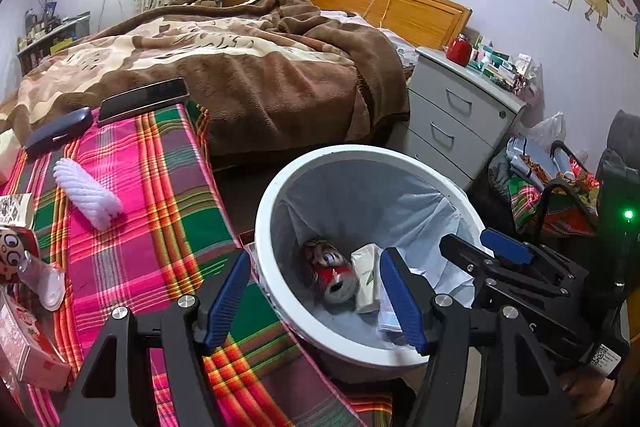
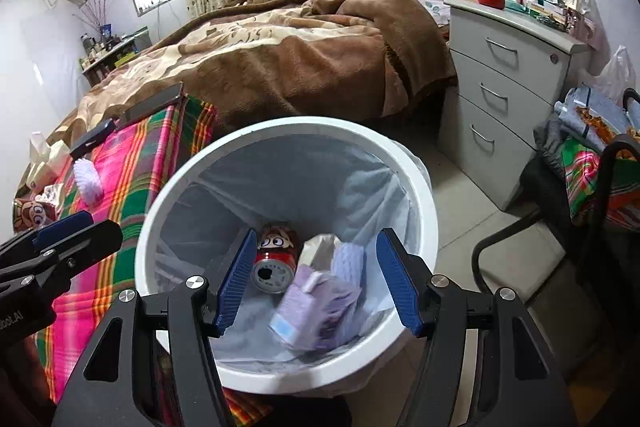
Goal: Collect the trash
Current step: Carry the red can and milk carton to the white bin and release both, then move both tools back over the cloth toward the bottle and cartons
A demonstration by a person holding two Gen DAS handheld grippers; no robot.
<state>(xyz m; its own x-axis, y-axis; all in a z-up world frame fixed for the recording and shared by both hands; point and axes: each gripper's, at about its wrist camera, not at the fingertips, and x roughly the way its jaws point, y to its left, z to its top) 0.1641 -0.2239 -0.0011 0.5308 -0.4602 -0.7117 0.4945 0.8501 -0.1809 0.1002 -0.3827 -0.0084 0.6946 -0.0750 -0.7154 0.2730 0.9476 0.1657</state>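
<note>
Blue-padded and spread wide, the right gripper (image 2: 316, 281) hangs over the white bin (image 2: 420, 195) with nothing pressed between its pads. Below the gap a pale purple packet (image 2: 308, 311) lies blurred inside the bin, clear of both pads, beside a red can (image 2: 274, 263) with a cartoon face and a white carton (image 2: 320, 243). The bin has a thin white liner (image 2: 360, 187).

The left gripper (image 1: 316, 301) is also parted and empty, straddling the bin's (image 1: 264, 219) near rim: one pad is over the plaid cloth (image 1: 160, 195), the other over the bin. Its view shows the can (image 1: 334, 273) and carton (image 1: 366, 277) at the bottom, and the right gripper (image 1: 492, 251) beside it.

On the cloth lie a white brush (image 1: 86, 193), a dark case (image 1: 60, 133), a clear bottle (image 1: 44, 277) and a red-and-white box (image 1: 28, 347) at the left edge. Behind stand a bed with a brown blanket (image 1: 260, 67) and a grey drawer unit (image 1: 460, 115).
</note>
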